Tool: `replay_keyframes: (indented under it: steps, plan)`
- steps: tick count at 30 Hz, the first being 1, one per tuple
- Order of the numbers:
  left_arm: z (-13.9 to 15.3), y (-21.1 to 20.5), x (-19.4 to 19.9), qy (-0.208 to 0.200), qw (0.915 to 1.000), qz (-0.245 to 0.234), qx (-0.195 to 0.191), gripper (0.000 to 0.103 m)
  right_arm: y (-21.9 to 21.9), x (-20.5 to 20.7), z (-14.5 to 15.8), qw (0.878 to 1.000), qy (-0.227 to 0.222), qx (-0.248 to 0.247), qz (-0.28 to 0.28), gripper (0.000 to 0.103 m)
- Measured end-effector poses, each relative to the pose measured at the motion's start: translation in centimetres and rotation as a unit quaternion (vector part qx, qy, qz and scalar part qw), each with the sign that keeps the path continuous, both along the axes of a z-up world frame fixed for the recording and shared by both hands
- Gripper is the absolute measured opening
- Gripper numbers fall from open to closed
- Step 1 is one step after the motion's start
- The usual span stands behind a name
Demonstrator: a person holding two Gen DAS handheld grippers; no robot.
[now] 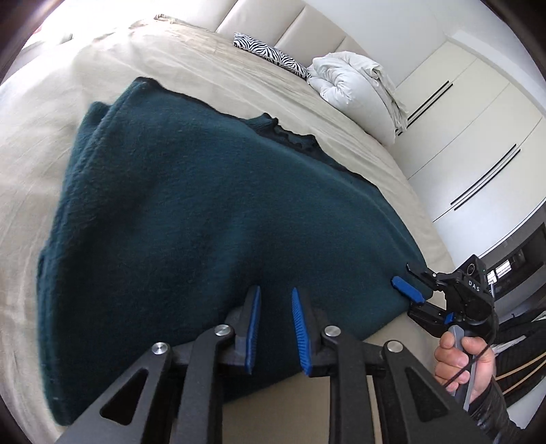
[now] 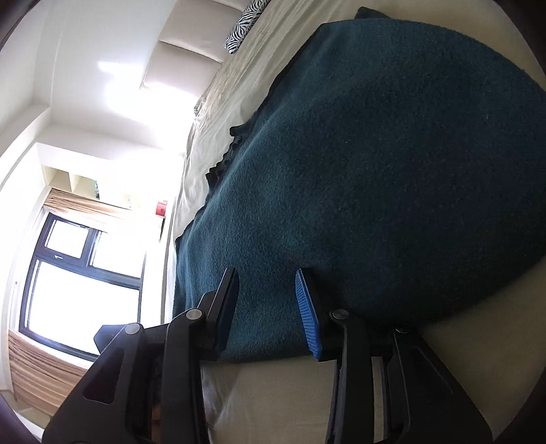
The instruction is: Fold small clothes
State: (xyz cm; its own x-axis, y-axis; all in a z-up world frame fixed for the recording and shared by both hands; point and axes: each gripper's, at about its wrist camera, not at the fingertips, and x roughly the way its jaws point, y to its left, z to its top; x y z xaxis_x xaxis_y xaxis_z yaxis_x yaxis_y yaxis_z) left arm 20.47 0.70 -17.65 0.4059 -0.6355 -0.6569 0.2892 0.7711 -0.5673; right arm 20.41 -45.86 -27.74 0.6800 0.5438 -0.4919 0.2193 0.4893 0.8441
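Observation:
A dark teal knitted garment (image 1: 191,211) lies spread flat on a beige bed (image 1: 102,68); it also fills the right wrist view (image 2: 375,170). My left gripper (image 1: 275,292) is open, its blue pads straddling the garment's near hem. My right gripper (image 2: 266,273) is open, its fingers on either side of the near edge of the cloth. In the left wrist view the right gripper (image 1: 407,288) sits at the garment's right corner, held by a hand (image 1: 460,362).
A zebra-print pillow (image 1: 269,54) and a white bundled duvet (image 1: 355,88) lie near the padded headboard (image 1: 293,24). White wardrobe doors (image 1: 471,143) stand to the right of the bed. A window (image 2: 82,283) with curtains shows in the right wrist view.

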Motion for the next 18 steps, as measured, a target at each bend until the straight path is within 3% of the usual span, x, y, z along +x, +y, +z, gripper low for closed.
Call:
replay_keyframes:
  steps: [2, 6, 8, 10, 13, 16, 18]
  plan:
    - [-0.4, 2.5, -0.1, 0.015, 0.9994, 0.016, -0.028, 0.012, -1.9, -0.5, 0.0, 1.000, -0.005, -0.006, -0.024, 0.032]
    - [0.0, 6.1, -0.8, 0.016, 0.9977, 0.051, -0.042, 0.009, -6.0, -1.8, 0.5, 0.997, 0.001, -0.024, -0.079, 0.032]
    - [1.1, 7.6, -1.4, 0.006, 0.9965, 0.080, -0.026, 0.021, -7.4, -2.2, 1.8, 0.993, 0.004, -0.045, -0.107, 0.034]
    - [2.5, 8.8, -1.8, -0.009, 0.9946, 0.099, -0.031, 0.043, -7.8, -2.0, 3.6, 0.990, -0.008, -0.069, -0.122, 0.038]
    - [4.6, 8.6, -1.4, -0.034, 0.9936, 0.105, -0.026, 0.051, -5.7, 1.2, 5.8, 0.991, -0.031, -0.089, -0.095, 0.041]
    - [5.7, 6.6, 0.3, -0.045, 0.9946, 0.084, -0.042, 0.051, -0.8, 5.6, 7.2, 0.995, -0.041, -0.092, -0.023, 0.045]
    - [6.1, 4.8, 1.8, -0.060, 0.9952, 0.071, -0.030, 0.051, 0.8, 7.1, 8.7, 0.995, -0.043, -0.088, 0.026, 0.045]
